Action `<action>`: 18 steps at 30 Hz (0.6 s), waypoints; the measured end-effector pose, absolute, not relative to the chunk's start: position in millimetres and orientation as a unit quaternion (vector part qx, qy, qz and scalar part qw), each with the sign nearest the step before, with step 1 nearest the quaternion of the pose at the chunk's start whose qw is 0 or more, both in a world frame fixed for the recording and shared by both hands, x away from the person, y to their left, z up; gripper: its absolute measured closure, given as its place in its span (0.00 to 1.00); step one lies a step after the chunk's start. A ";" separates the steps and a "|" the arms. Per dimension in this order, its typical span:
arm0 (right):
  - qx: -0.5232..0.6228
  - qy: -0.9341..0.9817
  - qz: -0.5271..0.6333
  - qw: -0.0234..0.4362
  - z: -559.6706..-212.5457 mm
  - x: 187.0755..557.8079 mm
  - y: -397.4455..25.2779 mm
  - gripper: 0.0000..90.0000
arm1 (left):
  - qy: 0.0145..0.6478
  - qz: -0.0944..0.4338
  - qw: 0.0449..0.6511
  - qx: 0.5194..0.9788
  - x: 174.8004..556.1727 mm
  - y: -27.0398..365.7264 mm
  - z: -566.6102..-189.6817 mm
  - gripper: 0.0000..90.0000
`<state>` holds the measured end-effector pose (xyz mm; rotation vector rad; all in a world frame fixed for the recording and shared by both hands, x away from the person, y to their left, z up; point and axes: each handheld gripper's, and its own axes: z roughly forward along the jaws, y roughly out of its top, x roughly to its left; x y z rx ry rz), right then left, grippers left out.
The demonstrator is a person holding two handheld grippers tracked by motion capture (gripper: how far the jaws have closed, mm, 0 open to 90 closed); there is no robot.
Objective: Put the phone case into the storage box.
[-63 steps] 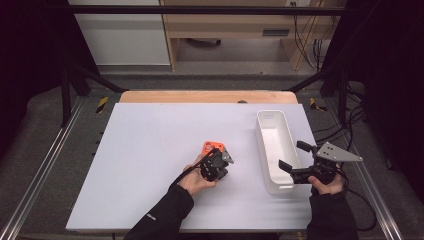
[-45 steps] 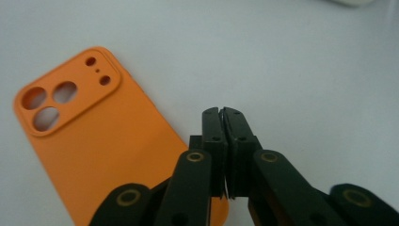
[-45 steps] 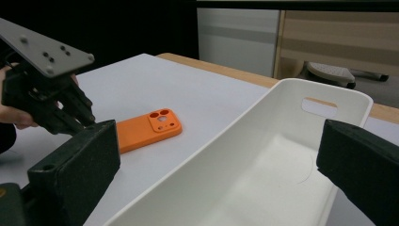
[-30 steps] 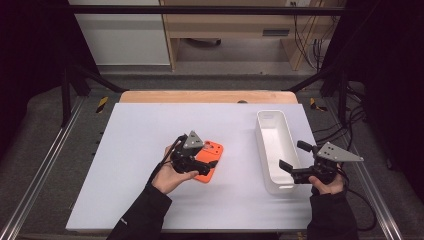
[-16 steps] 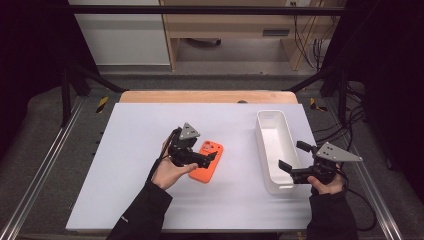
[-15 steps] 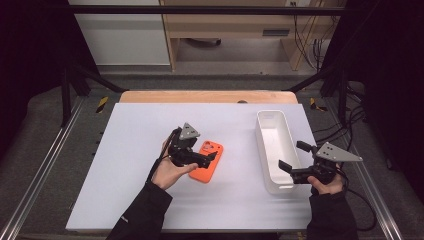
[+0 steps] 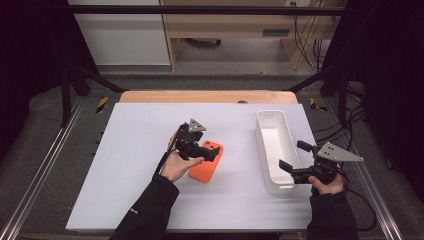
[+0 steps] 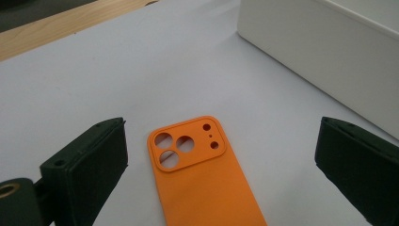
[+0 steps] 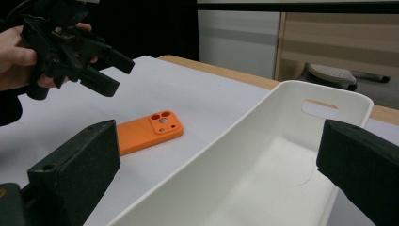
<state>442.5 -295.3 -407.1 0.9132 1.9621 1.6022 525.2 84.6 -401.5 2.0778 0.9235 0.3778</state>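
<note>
Change: since 2.1 s ago the left gripper (image 7: 212, 152) has let go of the phone case (image 7: 206, 163) and lifted off; the case now lies flat on the table (image 7: 125, 165), center of the high view.
Meaning: placement looks finished, hand free to withdraw.
Left jaws: wide apart, empty; case low in the center of the left gripper view, between and beneath them, untouched.
Right gripper (image 7: 295, 162): unmoved, jaws apart, straddling the near end of the white bin (image 7: 272, 132).
</note>
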 end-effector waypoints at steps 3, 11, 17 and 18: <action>0.330 0.710 0.580 0.223 -407.1 442.4 -295.1 0.01 | 0.371 0.149 0.395 0.827 529.2 83.8 -407.3 0.03; 0.330 0.712 0.578 0.222 -407.5 443.0 -294.4 0.01 | 0.382 0.148 0.378 0.830 534.4 77.8 -417.8 0.03; 0.331 0.709 0.582 0.223 -406.6 442.4 -295.8 0.01 | 0.387 0.146 0.363 0.835 535.8 73.9 -427.1 0.03; 0.331 0.709 0.582 0.223 -406.6 442.4 -295.8 0.01 | 0.387 0.146 0.363 0.835 535.8 73.9 -427.1 0.03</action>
